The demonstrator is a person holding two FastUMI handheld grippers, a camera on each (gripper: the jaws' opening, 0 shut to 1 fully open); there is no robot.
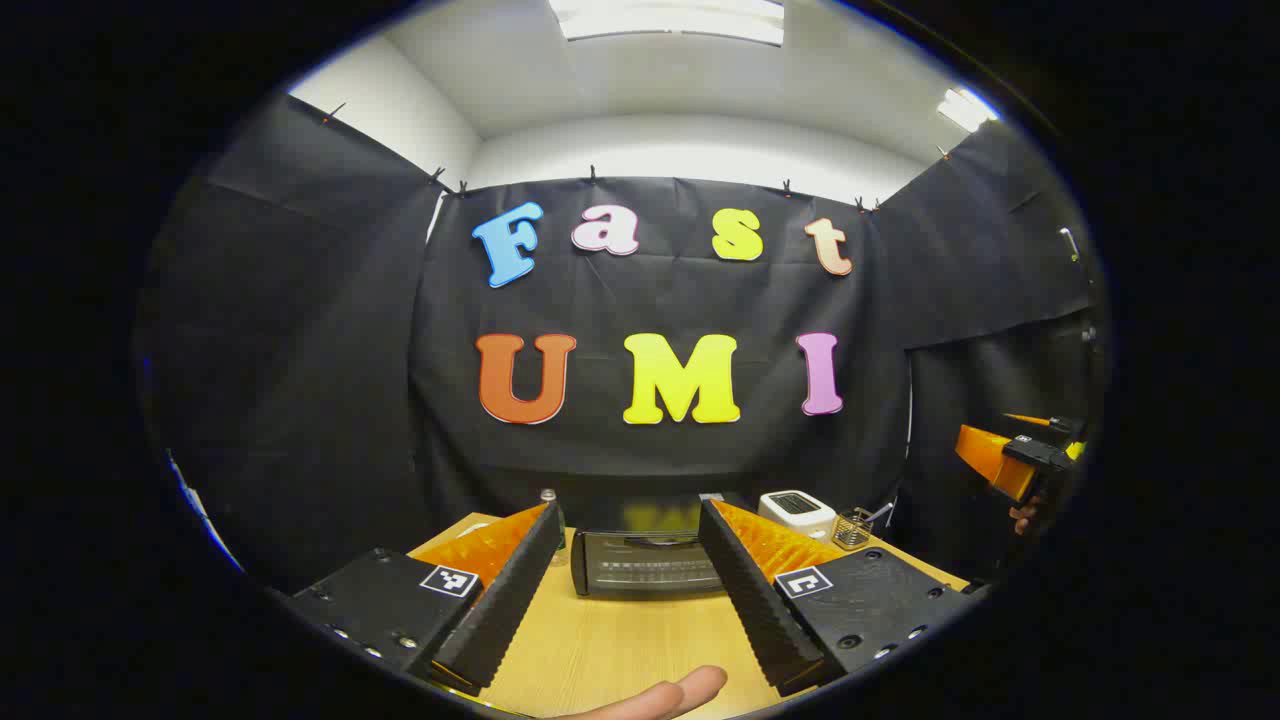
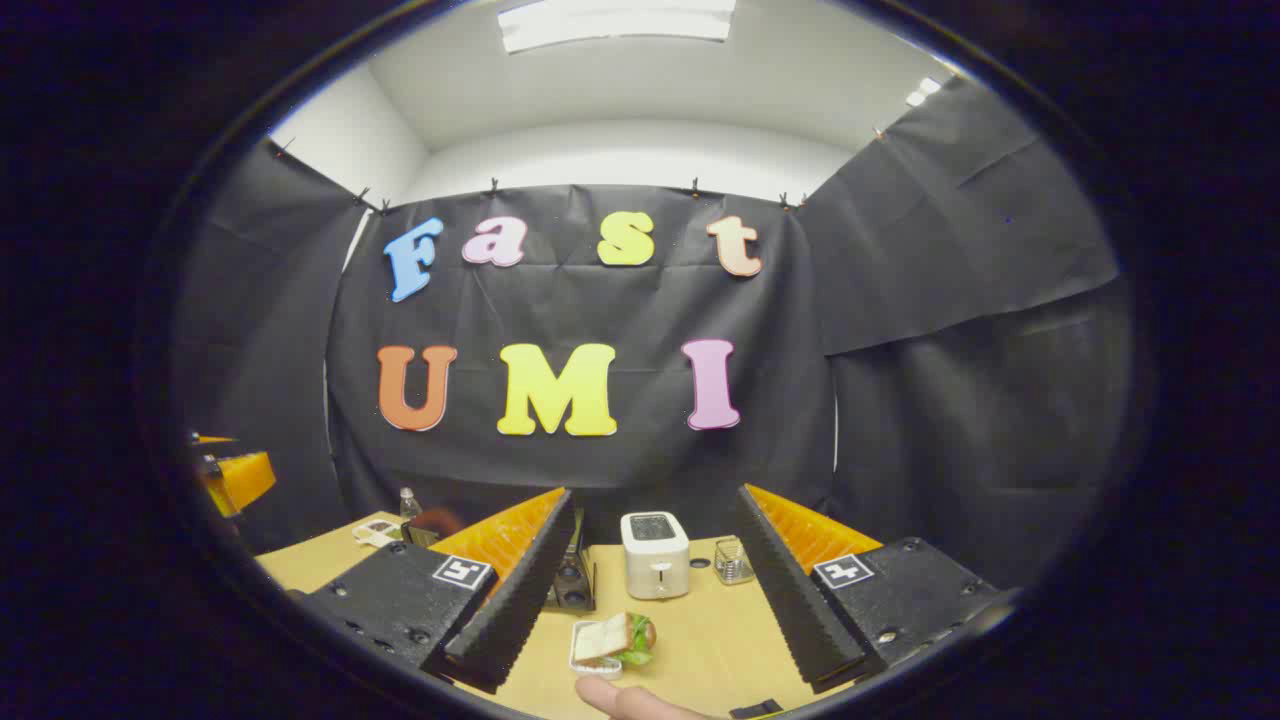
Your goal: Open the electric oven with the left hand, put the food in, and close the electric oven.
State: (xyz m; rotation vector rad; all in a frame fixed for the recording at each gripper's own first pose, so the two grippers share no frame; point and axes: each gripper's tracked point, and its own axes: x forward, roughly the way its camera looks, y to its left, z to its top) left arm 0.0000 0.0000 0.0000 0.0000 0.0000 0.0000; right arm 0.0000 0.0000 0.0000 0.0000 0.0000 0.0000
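— So, where's the food?
— On the bench [image 2: 700, 640], near the right gripper [image 2: 655, 640]: a small white tray [image 2: 592, 660] holding a sandwich [image 2: 606, 634] with green leaves beside it. It lies between the spread fingers, touching neither.
— And the electric oven?
— Straight ahead of the left gripper [image 1: 625, 620], far side of the wooden bench, door shut. That gripper's fingers stand apart too, clamped on nothing.
— Other containers?
— A white toaster [image 2: 655, 553] behind the food, and just right of it a small wire basket [image 2: 734, 561] — what's inside I cannot tell. A clear bottle [image 2: 406, 503] stands far left.
— The room?
— Black cloth walls on three sides, white ceiling with light panels above. A fingertip [image 1: 690, 688] shows at the near edge in the left gripper view.
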